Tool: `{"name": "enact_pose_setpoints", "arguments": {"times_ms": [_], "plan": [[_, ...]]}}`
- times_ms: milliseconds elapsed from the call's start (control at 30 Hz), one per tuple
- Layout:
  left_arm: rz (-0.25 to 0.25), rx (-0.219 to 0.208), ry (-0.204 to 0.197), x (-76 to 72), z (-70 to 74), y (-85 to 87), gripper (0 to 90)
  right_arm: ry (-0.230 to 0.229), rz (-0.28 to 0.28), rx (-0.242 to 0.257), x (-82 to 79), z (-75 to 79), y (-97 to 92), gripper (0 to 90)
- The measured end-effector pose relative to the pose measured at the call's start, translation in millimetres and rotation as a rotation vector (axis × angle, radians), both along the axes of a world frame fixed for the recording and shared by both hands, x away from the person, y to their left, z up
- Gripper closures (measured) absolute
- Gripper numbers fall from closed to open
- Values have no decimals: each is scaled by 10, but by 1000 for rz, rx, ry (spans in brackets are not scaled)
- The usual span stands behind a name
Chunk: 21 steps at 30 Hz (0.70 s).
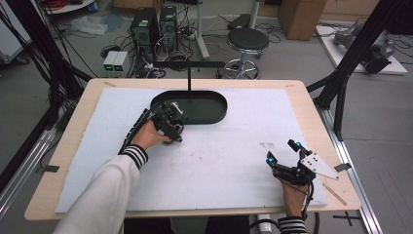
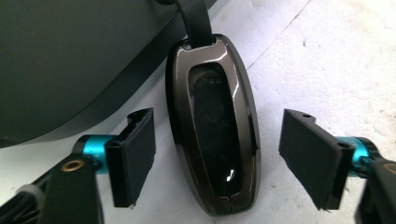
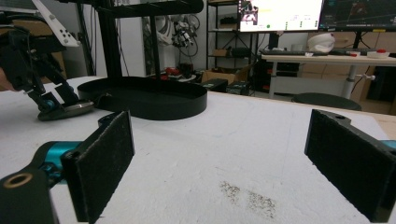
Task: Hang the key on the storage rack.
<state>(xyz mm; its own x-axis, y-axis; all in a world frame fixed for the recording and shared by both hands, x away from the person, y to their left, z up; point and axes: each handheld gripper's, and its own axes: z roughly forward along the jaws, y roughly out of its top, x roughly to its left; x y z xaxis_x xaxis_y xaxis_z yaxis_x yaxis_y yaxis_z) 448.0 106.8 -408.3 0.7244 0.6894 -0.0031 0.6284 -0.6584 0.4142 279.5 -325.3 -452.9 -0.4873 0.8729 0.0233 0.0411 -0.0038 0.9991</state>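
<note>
A glossy dark key fob point(image 2: 212, 135) with a black strap lies flat on the white mat, right beside the black oval tray point(image 2: 70, 70). My left gripper point(image 2: 222, 158) points down over it with one pad on each side of the fob. A gap shows at both pads, so the jaws stand open around it. In the high view the left gripper point(image 1: 173, 132) sits at the tray's near left rim point(image 1: 160, 100). My right gripper point(image 1: 281, 151) rests at the mat's near right, open, with nothing between its pads point(image 3: 105, 163). From there the fob point(image 3: 65, 111) shows under the left gripper point(image 3: 51, 100).
The oval tray point(image 3: 154, 105) carries an upright post with a crossbar point(image 1: 189, 78). A white foam mat point(image 1: 219, 161) covers most of the wooden table point(image 1: 73, 146). Black frame struts point(image 1: 341, 92) stand at the table's right edge. A stool point(image 1: 247, 41) and computer cases stand behind the table.
</note>
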Motion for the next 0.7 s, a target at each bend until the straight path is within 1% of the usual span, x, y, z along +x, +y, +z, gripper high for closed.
{"name": "enact_pose_setpoints", "arguments": {"times_ms": [133, 233, 300, 367, 400, 533, 600, 633, 700], "plan": [[1, 17, -1, 5, 12, -43, 302, -1, 0, 1, 0, 0, 1, 73], [13, 25, 11, 15, 17, -70, 314, 0, 0, 0, 0, 0, -1, 72], [19, 37, 8, 18, 14, -86, 335, 4, 3, 3, 0, 0, -4, 73], [26, 44, 19, 23, 9, -92, 335, 5, 4, 5, -1, -1, -5, 72], [30, 53, 13, 26, 0, -93, 339, 5, 3, 3, -1, 0, -5, 72], [43, 54, 18, 35, -5, -87, 356, 3, 3, 2, 0, 0, -7, 73], [43, 51, 23, 35, -2, -87, 418, 3, 3, 2, 0, 0, -6, 73], [43, 68, 20, 30, 0, -91, 430, 3, 4, 3, 1, 0, -8, 73], [53, 65, 27, 30, -6, -96, 465, -2, 4, 2, 6, 0, -12, 73]]}}
